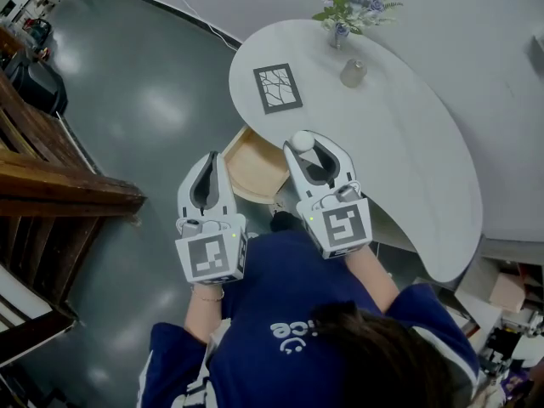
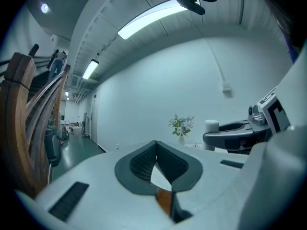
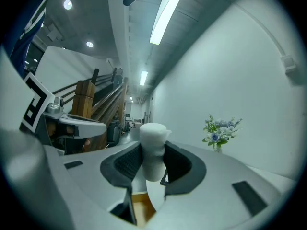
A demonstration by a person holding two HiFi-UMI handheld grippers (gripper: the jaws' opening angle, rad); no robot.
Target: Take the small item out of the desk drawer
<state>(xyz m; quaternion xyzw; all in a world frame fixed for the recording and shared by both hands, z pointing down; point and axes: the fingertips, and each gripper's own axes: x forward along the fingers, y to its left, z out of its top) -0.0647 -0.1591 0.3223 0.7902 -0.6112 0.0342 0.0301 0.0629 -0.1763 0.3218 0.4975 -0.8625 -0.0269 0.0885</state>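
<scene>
Drawer (image 1: pixel 248 170) partly hidden by right gripper (image 1: pixel 310 143), object (image 1: pixel 353 73) beside vase (image 1: pixel 339 34) too small to tell

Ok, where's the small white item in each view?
Head view: the small white item sits at centre, in the tips of the right gripper.
Left gripper view: right of centre, just right of the flower vase.
Right gripper view: dead centre, between the jaws.
Shared landmark: the flower vase, in all three.

A small white cylinder (image 3: pixel 153 147), soft-looking and upright, sits pinched between the jaws of the right claw (image 1: pixel 306 145), over the right side of the open drawer (image 1: pixel 251 168). The light wooden drawer stands pulled out from under the white tabletop's (image 1: pixel 399 143) near-left edge.
</scene>
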